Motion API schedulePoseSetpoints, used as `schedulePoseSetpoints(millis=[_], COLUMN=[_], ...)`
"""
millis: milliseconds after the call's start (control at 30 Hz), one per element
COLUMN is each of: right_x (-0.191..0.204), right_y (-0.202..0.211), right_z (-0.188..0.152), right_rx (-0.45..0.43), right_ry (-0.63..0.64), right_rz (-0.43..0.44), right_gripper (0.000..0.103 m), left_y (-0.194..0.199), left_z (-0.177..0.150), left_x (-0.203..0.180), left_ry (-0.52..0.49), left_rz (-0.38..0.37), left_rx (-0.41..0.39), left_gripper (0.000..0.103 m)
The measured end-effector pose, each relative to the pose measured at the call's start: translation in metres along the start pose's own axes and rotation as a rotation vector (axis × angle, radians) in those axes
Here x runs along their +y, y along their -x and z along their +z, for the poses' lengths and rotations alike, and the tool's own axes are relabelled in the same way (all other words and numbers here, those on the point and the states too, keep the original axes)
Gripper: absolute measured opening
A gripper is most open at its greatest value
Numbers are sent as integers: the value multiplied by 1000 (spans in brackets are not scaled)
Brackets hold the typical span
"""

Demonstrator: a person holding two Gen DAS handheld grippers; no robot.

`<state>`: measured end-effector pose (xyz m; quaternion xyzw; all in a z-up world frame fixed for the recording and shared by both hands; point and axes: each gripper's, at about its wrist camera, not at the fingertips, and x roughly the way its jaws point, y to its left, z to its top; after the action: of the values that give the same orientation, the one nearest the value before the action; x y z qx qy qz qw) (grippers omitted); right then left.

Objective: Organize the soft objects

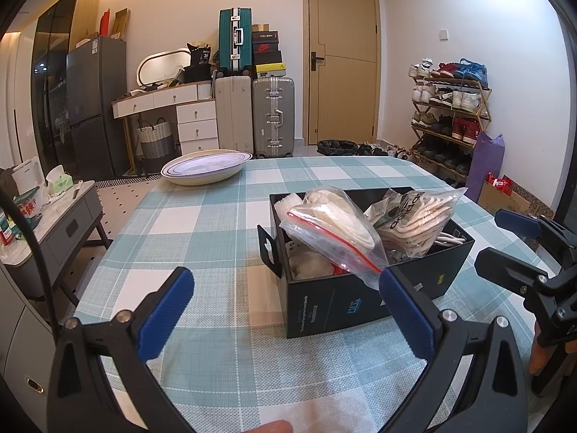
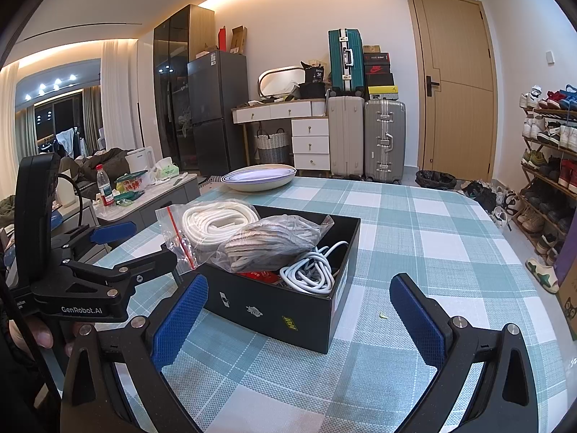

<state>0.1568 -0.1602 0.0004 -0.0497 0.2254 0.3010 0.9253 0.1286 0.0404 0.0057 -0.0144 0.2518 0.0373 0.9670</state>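
Observation:
A black box (image 1: 364, 299) (image 2: 288, 310) stands on the checked tablecloth. It holds a zip bag of white rope (image 1: 335, 223) (image 2: 216, 223), a bag of beige cord (image 1: 414, 220) (image 2: 274, 240) and loose white cable (image 2: 310, 270). The zip bag leans out over the box's near-left rim. My left gripper (image 1: 288, 310) is open and empty, just in front of the box; it also shows in the right wrist view (image 2: 140, 245), beside the zip bag. My right gripper (image 2: 303, 317) is open and empty, close in front of the box; it also shows in the left wrist view (image 1: 505, 238).
A stack of white plates (image 1: 207, 166) (image 2: 259, 176) sits at the table's far edge. The checked table (image 1: 216, 238) (image 2: 414, 223) stretches around the box. A low side table (image 1: 54, 223) with bottles stands left; a shoe rack (image 1: 450, 108) stands right.

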Motion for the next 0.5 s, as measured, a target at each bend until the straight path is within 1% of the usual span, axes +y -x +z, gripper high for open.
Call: schedulePoseSetpoints(millis=[500], right_x=[-1], right_y=[1], right_z=[0], right_rx=[2], right_ry=[-1], right_rz=[1], right_gripper=[103], left_y=[0], left_z=[0], left_x=[1], left_ry=[1], left_rz=[-3], left_rx=[0], left_gripper=[103])
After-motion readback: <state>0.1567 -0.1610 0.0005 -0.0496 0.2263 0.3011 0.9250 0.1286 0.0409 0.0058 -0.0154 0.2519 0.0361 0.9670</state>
